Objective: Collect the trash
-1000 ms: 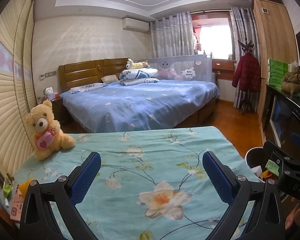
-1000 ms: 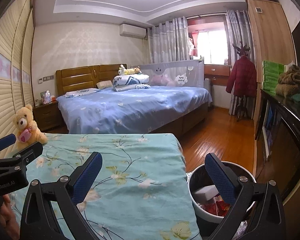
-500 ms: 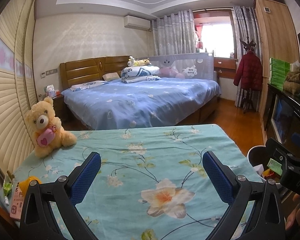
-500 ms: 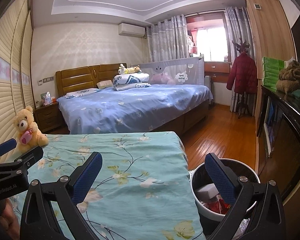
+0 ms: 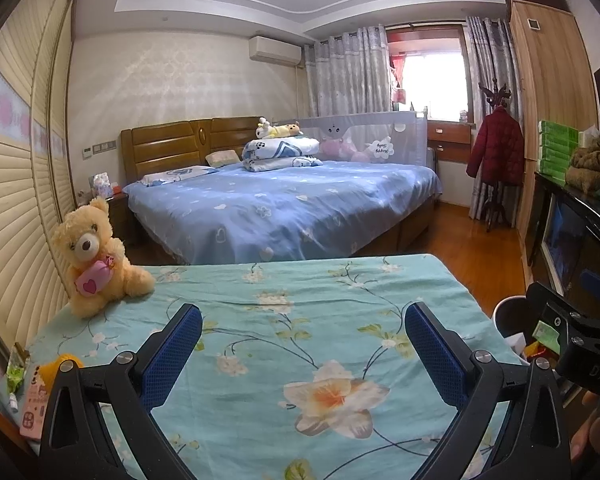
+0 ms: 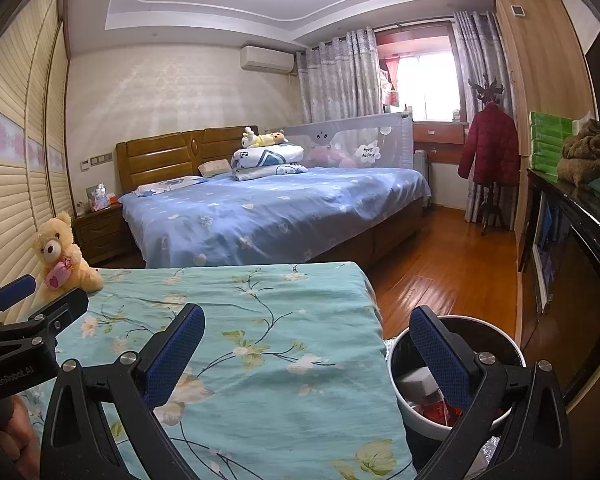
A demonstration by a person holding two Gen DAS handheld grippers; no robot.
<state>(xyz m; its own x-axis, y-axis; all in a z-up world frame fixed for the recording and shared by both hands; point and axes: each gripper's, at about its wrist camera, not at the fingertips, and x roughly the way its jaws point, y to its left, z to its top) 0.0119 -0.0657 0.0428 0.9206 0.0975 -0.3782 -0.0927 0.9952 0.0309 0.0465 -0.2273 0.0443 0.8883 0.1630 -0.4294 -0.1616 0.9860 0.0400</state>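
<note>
A round white-rimmed trash bin (image 6: pixel 512 344) stands on the floor at the right of the floral teal table (image 6: pixel 260 360); white and red trash lies inside it. Its rim also shows in the left wrist view (image 5: pixel 508 308). My right gripper (image 6: pixel 306 320) is open and empty, its right finger over the bin's mouth. My left gripper (image 5: pixel 303 318) is open and empty above the teal tablecloth (image 5: pixel 300 320). Small packets (image 5: pixel 32 396) and a yellow object (image 5: pixel 58 364) lie at the table's left edge.
A yellow teddy bear (image 5: pixel 92 256) sits on the table's far left corner. A blue bed (image 5: pixel 284 204) stands beyond the table. A dark cabinet (image 6: pixel 572 264) lines the right wall. Wooden floor (image 6: pixel 440 264) runs between the bed and the cabinet.
Both grippers have risen and tilted slightly, so the table and bin sit lower in view. Both stay open and empty.
</note>
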